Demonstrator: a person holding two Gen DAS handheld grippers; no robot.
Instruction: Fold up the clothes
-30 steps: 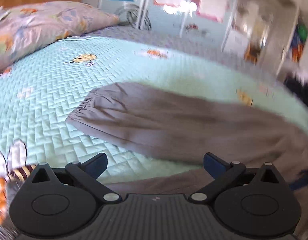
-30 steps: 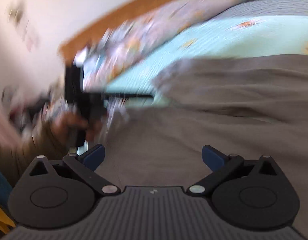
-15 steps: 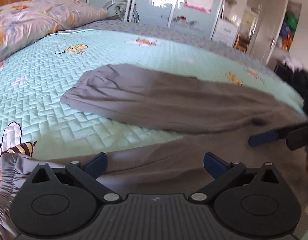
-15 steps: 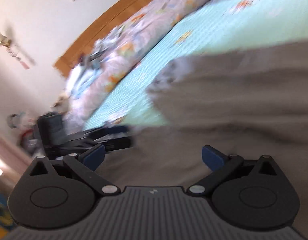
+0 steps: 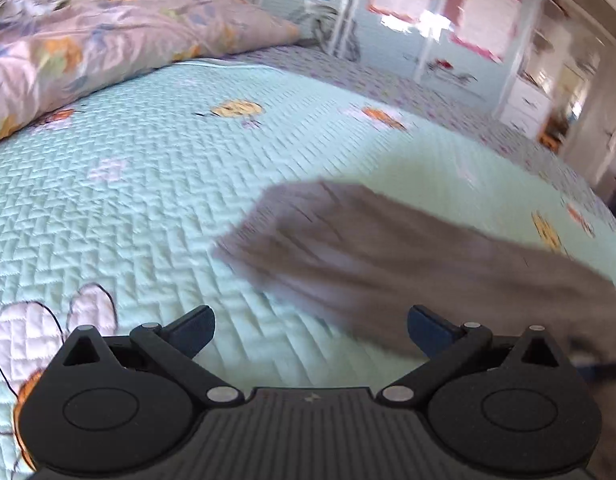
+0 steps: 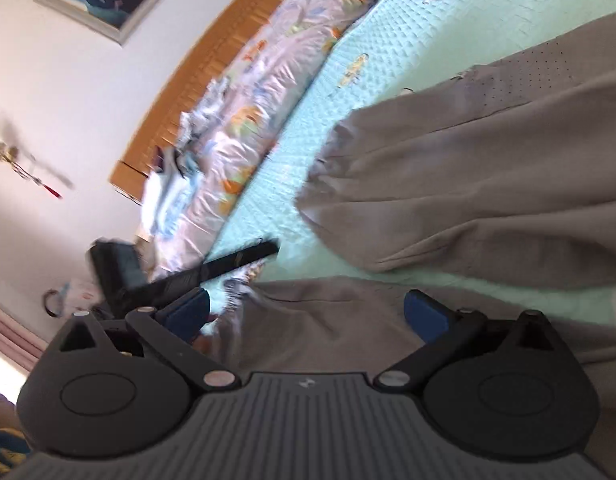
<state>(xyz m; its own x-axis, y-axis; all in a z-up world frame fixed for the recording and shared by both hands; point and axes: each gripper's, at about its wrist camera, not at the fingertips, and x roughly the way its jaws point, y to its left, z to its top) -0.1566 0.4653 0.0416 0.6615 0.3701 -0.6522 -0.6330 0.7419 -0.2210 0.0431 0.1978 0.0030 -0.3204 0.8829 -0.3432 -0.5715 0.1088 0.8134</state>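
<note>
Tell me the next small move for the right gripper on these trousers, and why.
Probably ease the right gripper forward and down onto the near leg of the grey trousers and close on its edge. Its fingers are spread wide with nothing between them, and that leg lies flat right under them, apart from the far leg on the quilt.

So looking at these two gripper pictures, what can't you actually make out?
- Left wrist view: the grey trousers are motion-blurred; their cuff edge is smeared, and the right frame edge cuts them off.
- Left wrist view: the papers on the far doors are too blurred to read.
- Right wrist view: the nearer trouser leg runs under the right gripper, so its end is hidden.
- Right wrist view: the left gripper is blurred, its opening unclear here.
</note>
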